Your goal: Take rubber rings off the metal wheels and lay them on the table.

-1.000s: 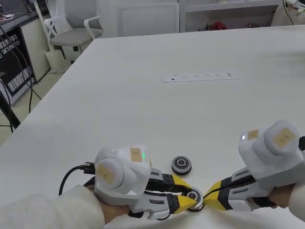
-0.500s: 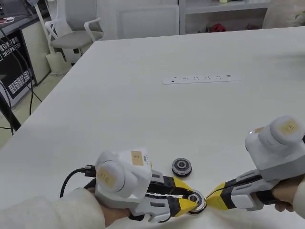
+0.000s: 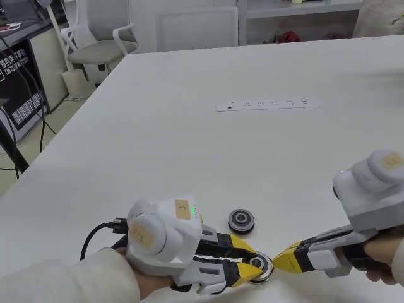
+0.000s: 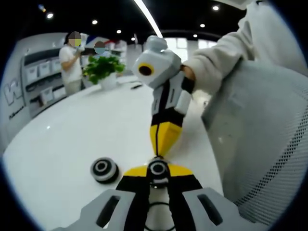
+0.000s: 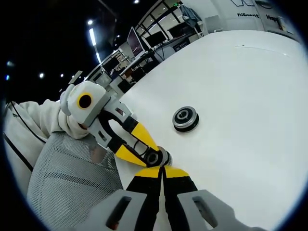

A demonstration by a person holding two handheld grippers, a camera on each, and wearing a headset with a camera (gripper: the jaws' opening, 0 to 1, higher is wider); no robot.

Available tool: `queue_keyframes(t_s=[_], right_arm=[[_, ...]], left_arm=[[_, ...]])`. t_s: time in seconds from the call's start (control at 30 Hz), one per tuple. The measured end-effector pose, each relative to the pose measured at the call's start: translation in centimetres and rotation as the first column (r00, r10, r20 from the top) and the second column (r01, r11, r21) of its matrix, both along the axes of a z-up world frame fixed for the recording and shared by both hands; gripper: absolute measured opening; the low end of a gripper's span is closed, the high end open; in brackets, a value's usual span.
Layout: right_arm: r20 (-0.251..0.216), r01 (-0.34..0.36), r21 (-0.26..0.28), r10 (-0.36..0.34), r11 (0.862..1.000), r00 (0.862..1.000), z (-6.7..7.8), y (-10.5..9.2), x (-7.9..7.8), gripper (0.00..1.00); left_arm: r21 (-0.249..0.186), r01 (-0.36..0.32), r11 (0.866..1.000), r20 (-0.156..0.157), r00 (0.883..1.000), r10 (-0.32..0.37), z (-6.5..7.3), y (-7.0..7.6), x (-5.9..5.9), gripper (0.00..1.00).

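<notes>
At the near edge of the white table (image 3: 189, 139), much of what matters is covered by my own fingers. My left gripper (image 3: 251, 266) is closed on a small wheel (image 4: 158, 168), one yellow fingertip on each side of it. They cover most of its rim, so I cannot make out whether a rubber ring sits on it. Only the round metal face shows, pale with a dark centre. It is held low, close to the tabletop; whether it touches the surface is hard to tell.

My right gripper (image 5: 161, 172) comes in from the opposite side, its two yellow tips pressed together with only a thin line between them. Their point meets the wheel's edge. Whether anything is pinched between them is too small to see. In the head view the back of this gripper and my hand are cut off at the frame's edge.

A second wheel (image 3: 240, 219) lies flat on the table just beyond the held one, apart from both grippers. It has a dark outer band around a shiny metal centre. Farther back a white power strip (image 3: 266, 103) lies across the table.
</notes>
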State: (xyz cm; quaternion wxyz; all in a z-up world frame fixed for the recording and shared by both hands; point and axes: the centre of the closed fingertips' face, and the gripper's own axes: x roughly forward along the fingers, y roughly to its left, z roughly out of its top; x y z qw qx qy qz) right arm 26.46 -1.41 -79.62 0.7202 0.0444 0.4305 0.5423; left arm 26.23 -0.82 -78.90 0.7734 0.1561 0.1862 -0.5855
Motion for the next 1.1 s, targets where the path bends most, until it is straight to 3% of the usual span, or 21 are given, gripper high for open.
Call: queue_keyframes(t_s=[1.1], right_arm=[[0.011, -0.014, 0.022, 0.014, 1.0, 1.0, 0.41, 0.91, 0.1, 0.0]], left_arm=[[0.001, 0.0, 1.0, 0.004, 1.0, 0.0, -0.06, 0.0, 0.06, 0.14]])
